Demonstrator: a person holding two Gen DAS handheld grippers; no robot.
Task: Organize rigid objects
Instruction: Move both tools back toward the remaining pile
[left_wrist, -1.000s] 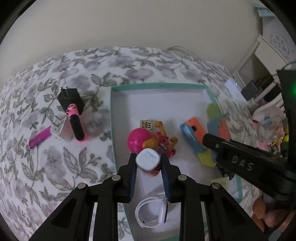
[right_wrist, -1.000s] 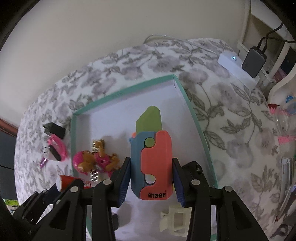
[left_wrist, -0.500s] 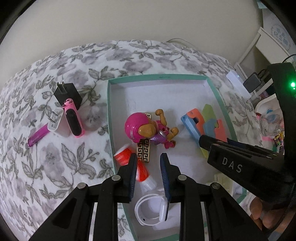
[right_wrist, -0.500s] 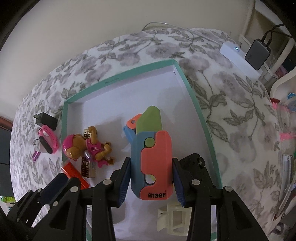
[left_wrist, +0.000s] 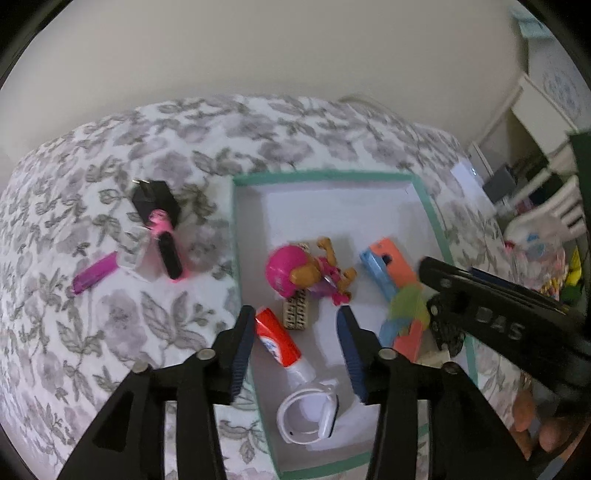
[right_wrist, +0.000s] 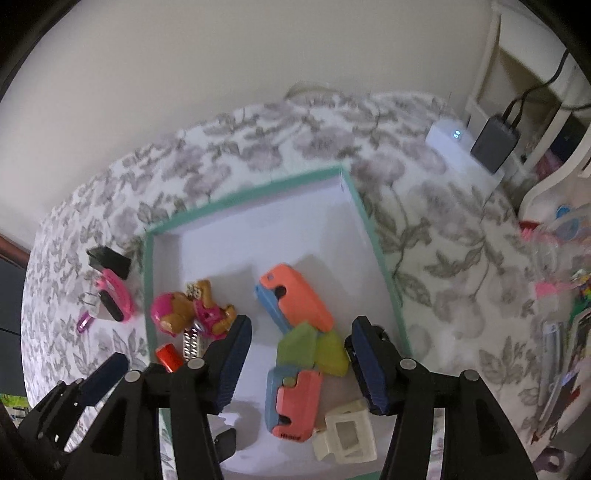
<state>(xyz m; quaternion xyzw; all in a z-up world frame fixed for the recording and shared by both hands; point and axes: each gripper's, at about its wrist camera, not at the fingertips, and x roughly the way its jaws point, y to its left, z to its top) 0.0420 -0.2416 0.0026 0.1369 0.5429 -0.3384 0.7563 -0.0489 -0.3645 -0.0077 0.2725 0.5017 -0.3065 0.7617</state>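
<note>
Right gripper (right_wrist: 301, 347) spread wide, empty; orange-blue-green plastic toy knife (right_wrist: 295, 391) lies in teal-rimmed white tray (right_wrist: 380, 258) between its fingers, released since a second ago. Left gripper (left_wrist: 297, 341) likewise parted; red-and-white tube (left_wrist: 279, 341) rests just beside left finger, dropped earlier.

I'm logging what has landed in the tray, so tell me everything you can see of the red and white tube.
The red and white tube looks like a small plastic squeeze tube: red body with a white patch carrying blurred print, narrowing to a white neck. It lies flat inside the teal-rimmed tray, against the left wall, red end pointing away. Its neck appears to touch the white ring-shaped band. It sits between the open fingers of the left gripper, with nothing clamping it. The right wrist view shows only its red end.
</note>
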